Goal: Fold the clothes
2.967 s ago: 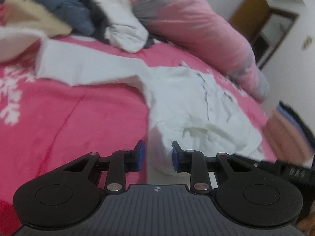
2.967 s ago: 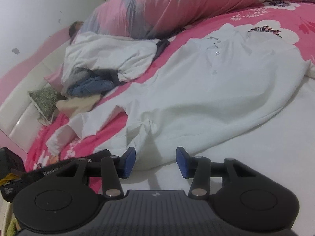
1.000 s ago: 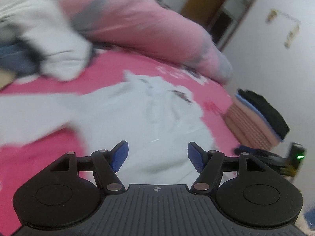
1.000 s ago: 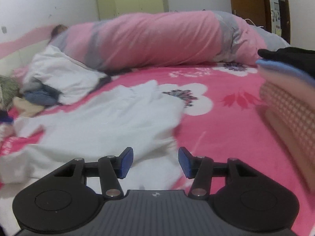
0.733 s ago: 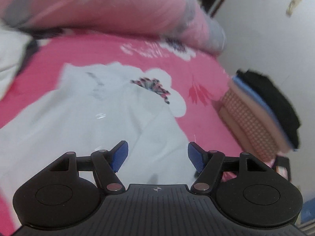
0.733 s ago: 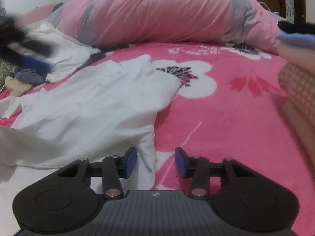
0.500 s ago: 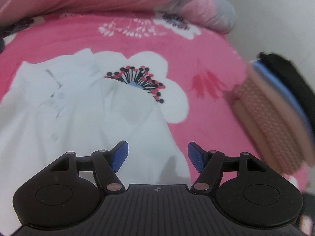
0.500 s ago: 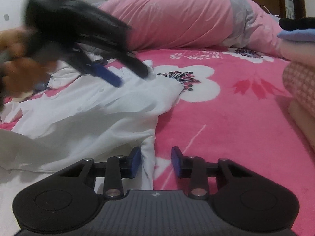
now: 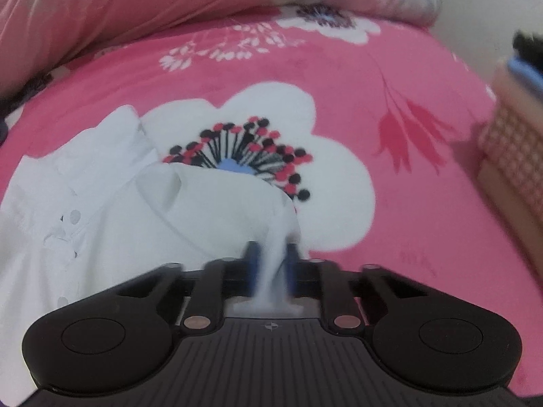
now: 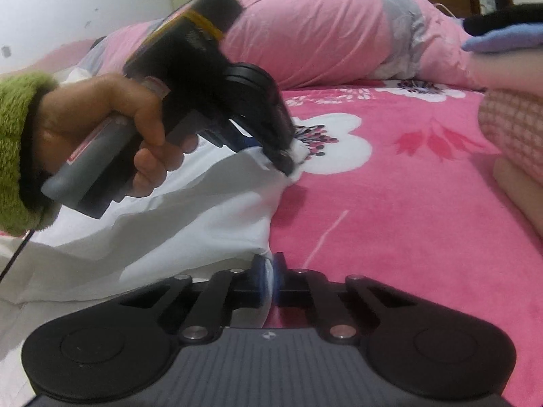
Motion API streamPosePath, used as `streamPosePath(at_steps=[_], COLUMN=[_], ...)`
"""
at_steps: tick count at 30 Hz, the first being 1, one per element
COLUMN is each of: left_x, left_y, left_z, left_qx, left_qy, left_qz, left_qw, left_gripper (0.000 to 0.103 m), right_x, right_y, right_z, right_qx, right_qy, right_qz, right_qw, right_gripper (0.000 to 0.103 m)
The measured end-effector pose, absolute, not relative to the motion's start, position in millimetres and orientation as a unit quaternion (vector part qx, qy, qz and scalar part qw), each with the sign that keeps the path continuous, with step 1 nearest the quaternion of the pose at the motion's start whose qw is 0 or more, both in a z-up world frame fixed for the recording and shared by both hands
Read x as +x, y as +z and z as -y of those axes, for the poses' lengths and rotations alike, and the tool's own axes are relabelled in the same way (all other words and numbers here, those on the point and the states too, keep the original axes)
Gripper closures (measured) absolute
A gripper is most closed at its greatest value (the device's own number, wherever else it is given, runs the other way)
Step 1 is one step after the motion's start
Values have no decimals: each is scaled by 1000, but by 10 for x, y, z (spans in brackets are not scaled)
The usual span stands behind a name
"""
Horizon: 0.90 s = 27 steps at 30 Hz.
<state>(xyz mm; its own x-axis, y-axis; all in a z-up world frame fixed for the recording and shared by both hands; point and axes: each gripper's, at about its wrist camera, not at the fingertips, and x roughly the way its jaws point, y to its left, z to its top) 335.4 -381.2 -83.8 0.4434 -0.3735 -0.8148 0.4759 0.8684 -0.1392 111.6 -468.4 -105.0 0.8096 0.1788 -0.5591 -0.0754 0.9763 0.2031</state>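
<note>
While both sets of jaws stood apart half a second ago, the white shirt (image 9: 101, 210) spread across the lower left of the pink floral bedspread (image 9: 390, 84) is now pinched at 2 points along its right edge: the left gripper (image 9: 270, 264) clenched on the shoulder fabric, the right gripper (image 10: 266, 273) clamped on the hem nearer the frame's bottom. A stack of folded clothes (image 10: 509, 108) sits at the right edge, a rolled quilt (image 10: 322, 34) behind. With both grips set, a fold across looks ready.
</note>
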Motion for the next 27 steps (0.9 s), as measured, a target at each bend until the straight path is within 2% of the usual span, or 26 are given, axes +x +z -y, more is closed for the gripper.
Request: streamPosePath(at_steps=[5, 11, 13, 15, 17, 19, 21, 22, 27], left_x=[3468, 3546, 3578, 3606, 3638, 3650, 3628, 3619, 3529], left_y=[-904, -1142, -1192, -1196, -1126, -999, -805, -707, -15], left_z=[3522, 3460, 3459, 3443, 3413, 3366, 3247, 3176, 2521], left_qx=[-89, -139, -133, -133, -137, -143, -155, -164, -246], left_qy=[-270, -288, -301, -313, -316, -308, -285, -274, -248], left_qz=[-455, -444, -439, -441, -448, -441, -415, -403, -369], left_qw=[844, 837, 836, 831, 825, 831, 850, 858, 861], left_gripper=[102, 101, 97, 96, 87, 53, 32, 29, 28], right_x=[1025, 1043, 1055, 1056, 1053, 1053, 1048, 1047, 1036], right_y=[-1046, -1096, -1118, -1137, -1149, -1156, -1169, -1175, -1181], right_z=[4804, 4879, 4902, 4931, 4949, 4964, 4992, 5003, 5026], right_qx=[114, 130, 136, 145, 151, 156, 165, 169, 178], right_qy=[37, 34, 35, 38, 40, 42, 45, 47, 48], right_qz=[-298, -307, -309, -308, -307, -306, -305, -304, -306], right_qw=[947, 942, 941, 939, 939, 938, 937, 936, 934], right_gripper=[103, 103, 103, 103, 103, 103, 103, 103, 103])
